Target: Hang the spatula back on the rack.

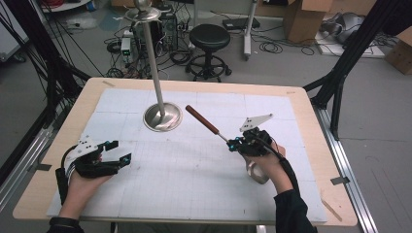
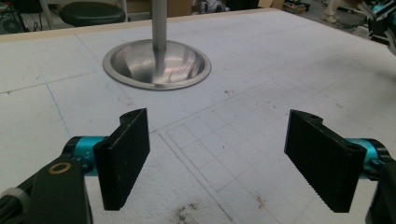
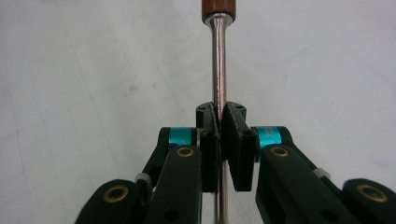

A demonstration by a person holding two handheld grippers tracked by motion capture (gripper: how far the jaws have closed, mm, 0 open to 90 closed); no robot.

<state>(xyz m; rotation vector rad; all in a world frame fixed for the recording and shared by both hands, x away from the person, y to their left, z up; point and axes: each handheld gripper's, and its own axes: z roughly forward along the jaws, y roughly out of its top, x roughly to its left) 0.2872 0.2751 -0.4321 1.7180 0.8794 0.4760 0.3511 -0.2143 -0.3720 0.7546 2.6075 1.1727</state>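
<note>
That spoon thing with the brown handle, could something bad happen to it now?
Maybe. The right gripper pinches only the thin metal shaft of the ladle, so it might twist or slip between the jaws. The brown handle sticks out toward the tall metal stand, so a swing could knock against the pole. The left gripper is open and apart from it, so nothing would catch the ladle if it drops.

Wood-handled steel utensil (image 1: 204, 121) slants above the table.
</note>
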